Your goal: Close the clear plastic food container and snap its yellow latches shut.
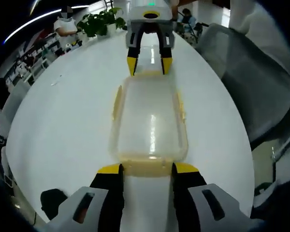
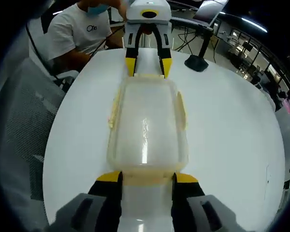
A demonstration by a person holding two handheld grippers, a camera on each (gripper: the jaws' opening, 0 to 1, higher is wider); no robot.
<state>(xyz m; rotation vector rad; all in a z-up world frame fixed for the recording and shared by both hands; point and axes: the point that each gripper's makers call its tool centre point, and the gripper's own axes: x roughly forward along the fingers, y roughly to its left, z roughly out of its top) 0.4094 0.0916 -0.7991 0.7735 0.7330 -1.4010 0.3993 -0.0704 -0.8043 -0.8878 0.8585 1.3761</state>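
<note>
The container [image 1: 149, 126] lies lid-on at mid-counter [image 1: 63, 121], between both tools. The left tool [image 1: 147, 168] and right tool [image 2: 147, 177] each stand wide, straddling an end latch [image 1: 147, 166] (side latches appear unsnapped). Uneven pressure could skid the container sideways.

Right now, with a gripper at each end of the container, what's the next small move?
Probably press both end latches down. The lid sits on the container, and the left gripper and right gripper each straddle a yellow end latch, jaws open.
</note>
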